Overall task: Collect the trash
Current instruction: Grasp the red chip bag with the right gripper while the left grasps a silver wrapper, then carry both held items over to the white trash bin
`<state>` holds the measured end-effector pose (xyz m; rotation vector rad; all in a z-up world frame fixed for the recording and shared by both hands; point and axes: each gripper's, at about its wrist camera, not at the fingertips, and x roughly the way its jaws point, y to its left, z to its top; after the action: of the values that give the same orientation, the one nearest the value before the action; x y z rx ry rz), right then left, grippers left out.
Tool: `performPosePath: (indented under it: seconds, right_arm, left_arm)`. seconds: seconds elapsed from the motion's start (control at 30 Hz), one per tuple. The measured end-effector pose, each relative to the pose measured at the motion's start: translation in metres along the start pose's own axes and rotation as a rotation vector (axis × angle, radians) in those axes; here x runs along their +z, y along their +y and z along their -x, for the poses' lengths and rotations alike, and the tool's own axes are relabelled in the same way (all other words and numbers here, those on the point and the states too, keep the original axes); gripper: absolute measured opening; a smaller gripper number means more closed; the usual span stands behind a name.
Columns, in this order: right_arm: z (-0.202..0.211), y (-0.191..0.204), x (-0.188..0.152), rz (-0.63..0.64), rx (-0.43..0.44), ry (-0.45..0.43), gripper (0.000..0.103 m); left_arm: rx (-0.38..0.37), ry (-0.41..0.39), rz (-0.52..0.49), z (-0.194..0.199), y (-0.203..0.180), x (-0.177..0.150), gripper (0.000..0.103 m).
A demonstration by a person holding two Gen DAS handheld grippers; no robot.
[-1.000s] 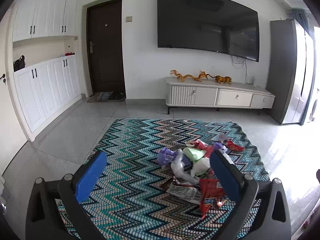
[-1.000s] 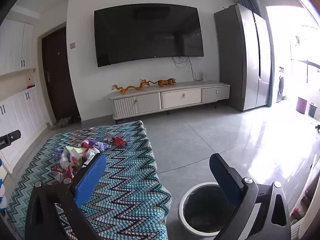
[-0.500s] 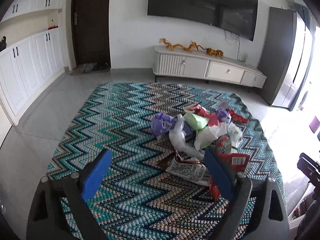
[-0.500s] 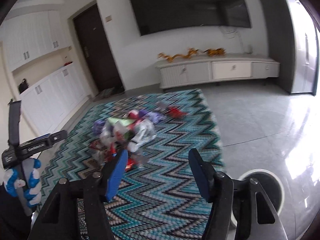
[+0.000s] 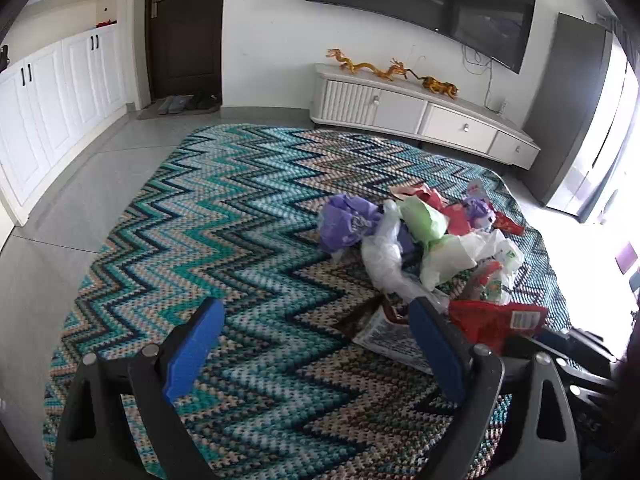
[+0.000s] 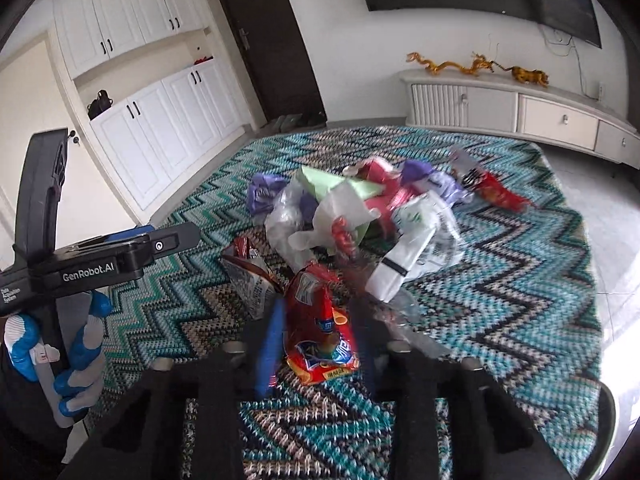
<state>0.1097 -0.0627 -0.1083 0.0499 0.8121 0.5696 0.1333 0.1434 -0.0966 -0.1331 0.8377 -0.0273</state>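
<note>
The right gripper (image 6: 316, 344) has just been closing, and its blue pads now clamp a red snack bag (image 6: 320, 332) at the near edge of the trash pile (image 6: 360, 216), which lies on the zigzag rug (image 6: 500, 300) toward its right side. The left gripper (image 5: 316, 344) hangs over the rug with jaws apart and nothing between them. A printed wrapper (image 5: 390, 336) and clear plastic bags (image 5: 386, 260) crowd right behind the red bag. A gloved hand (image 6: 76, 344) holds the left tool.
</note>
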Motion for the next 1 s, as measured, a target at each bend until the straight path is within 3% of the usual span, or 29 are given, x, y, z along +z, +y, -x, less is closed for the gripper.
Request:
performPosePath:
  seconds: [0.23,0.5,0.53,0.57,0.63,0.67,0.83,1.0]
  right_arm:
    - [0.019,-0.016,-0.013,-0.043,0.055,-0.035,0.010]
    - [0.056,-0.032,-0.025,-0.093,0.018,-0.085,0.010]
    - [0.060,-0.035,-0.026,-0.100,0.011,-0.092,0.010]
    - [0.062,-0.037,-0.026,-0.104,0.008,-0.095,0.010]
    - [0.066,-0.039,-0.026,-0.112,0.000,-0.103,0.010]
    - [0.068,-0.038,-0.026,-0.115,0.000,-0.105,0.010]
    - [0.081,-0.036,-0.028,-0.116,-0.001,-0.127,0.010]
    - [0.101,-0.028,-0.033,-0.112,-0.009,-0.164,0.010]
  left_arm:
    - [-0.098,0.050,-0.007,-0.021,-0.024,-0.007,0.094]
    - [-0.082,0.120,-0.007,-0.051,-0.048,-0.011,0.094]
    - [-0.079,0.125,-0.005,-0.053,-0.050,-0.014,0.091]
    - [-0.082,0.128,-0.003,-0.054,-0.050,-0.016,0.076]
    - [-0.096,0.124,0.013,-0.052,-0.048,-0.020,0.071]
    - [-0.099,0.118,0.016,-0.050,-0.047,-0.021,0.064]
    - [-0.109,0.090,0.005,-0.030,-0.047,-0.025,0.052]
    - [-0.114,0.044,-0.024,-0.002,-0.052,-0.029,0.047]
